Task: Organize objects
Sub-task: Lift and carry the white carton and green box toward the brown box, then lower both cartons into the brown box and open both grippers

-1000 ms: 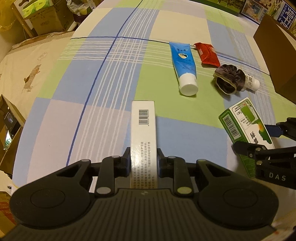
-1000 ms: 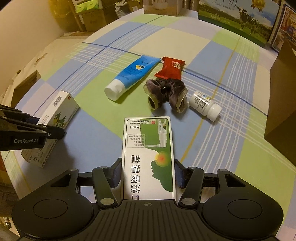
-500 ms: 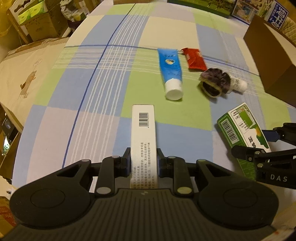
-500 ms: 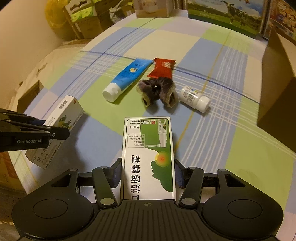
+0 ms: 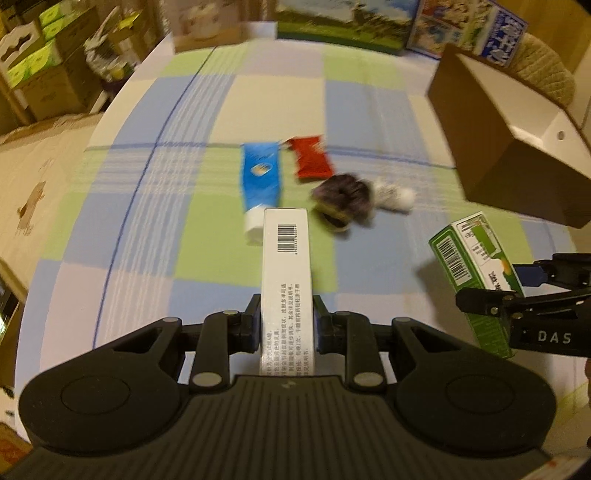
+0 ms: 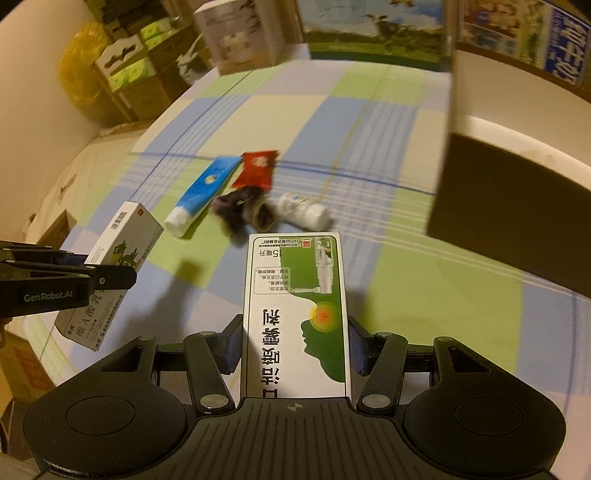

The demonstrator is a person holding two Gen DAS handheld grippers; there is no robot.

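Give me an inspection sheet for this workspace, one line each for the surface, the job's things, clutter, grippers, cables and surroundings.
Surface: checked cloth in blue, green and cream.
Job's things: blue tube, red packet, dark scrunchie and white bottle lie clustered; an open brown box stands to the right.
Clutter: nothing seen on the cloth beyond these.
Grippers: left gripper shut on a white carton; right gripper shut on a green carton; both cartons are held clear of the cloth.
Cables: nothing seen.
Surroundings: stacked cardboard boxes at left, printed cartons along the far edge.
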